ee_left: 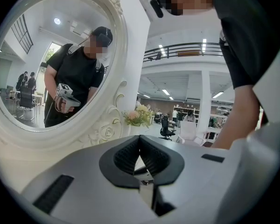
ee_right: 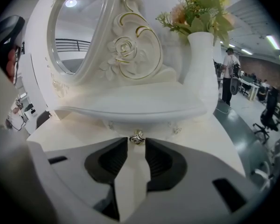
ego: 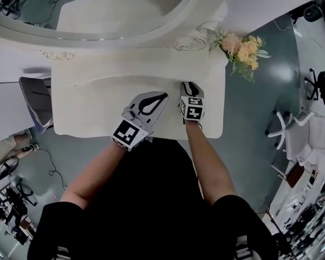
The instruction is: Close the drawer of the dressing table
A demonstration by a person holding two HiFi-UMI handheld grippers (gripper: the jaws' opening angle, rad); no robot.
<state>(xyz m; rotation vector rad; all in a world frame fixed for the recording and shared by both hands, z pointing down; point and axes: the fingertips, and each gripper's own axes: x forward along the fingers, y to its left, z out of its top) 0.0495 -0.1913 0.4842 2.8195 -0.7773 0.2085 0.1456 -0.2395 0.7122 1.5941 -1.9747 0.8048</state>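
Note:
The white dressing table [ego: 92, 118] has a raised shelf [ee_right: 130, 104], and a small drawer front [ee_right: 156, 129] sits under it. A metal knob [ee_right: 136, 137] is on that drawer front. My right gripper [ee_right: 136, 142] points at the knob, which sits right between its fingertips; the jaws stand a little apart and I see no pressing grip, so it is open. In the head view the right gripper [ego: 190, 85] reaches under the shelf's edge. My left gripper [ego: 162, 96] hovers over the tabletop beside it, shut and empty [ee_left: 139, 139].
An oval mirror [ego: 97, 15] in a carved white frame stands at the table's back. A white vase of flowers [ee_right: 203, 64] stands on the right end [ego: 241, 50]. A grey chair [ego: 35, 104] is at the left, and office chairs [ego: 284, 126] at the right.

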